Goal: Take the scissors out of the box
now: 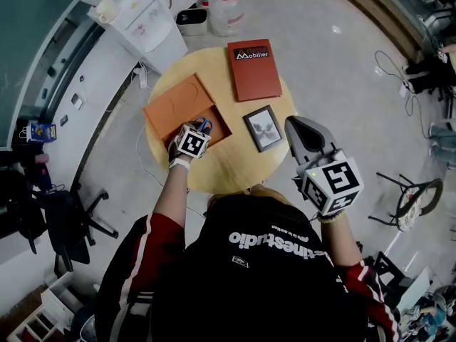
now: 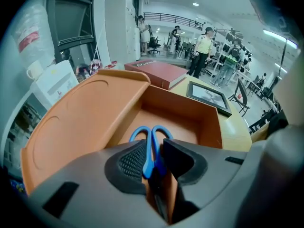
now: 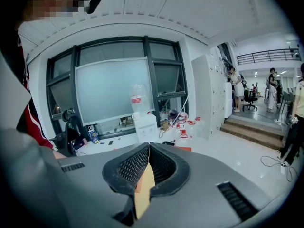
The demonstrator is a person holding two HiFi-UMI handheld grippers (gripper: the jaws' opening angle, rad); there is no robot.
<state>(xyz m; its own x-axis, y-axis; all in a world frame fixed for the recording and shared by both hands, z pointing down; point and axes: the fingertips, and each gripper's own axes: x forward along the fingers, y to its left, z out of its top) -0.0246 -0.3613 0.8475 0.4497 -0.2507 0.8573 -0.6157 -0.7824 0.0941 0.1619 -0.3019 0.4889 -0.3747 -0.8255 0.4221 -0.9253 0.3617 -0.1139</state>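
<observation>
Blue-handled scissors (image 2: pixel 142 131) lie in the open orange box (image 2: pixel 209 122) on the round wooden table (image 1: pixel 235 173). My left gripper (image 2: pixel 154 148) points steeply down into the box (image 1: pixel 221 128). Its two pads sit against either side of the handle shanks, just below the finger loops. In the head view the blue loops (image 1: pixel 204 125) peek out just beyond the left gripper (image 1: pixel 200 129). The box's lid (image 1: pixel 178 105) lies flat, opened to the left. My right gripper (image 1: pixel 299 130) hovers off the table's right edge, shut with nothing in it (image 3: pixel 148 148).
A red book (image 1: pixel 254 68) lies at the table's far side, and a black picture frame (image 1: pixel 263 127) lies right of the box. A white cabinet (image 1: pixel 146 16) and water jugs (image 1: pixel 225 9) stand on the floor beyond. People walk about in the background of the left gripper view.
</observation>
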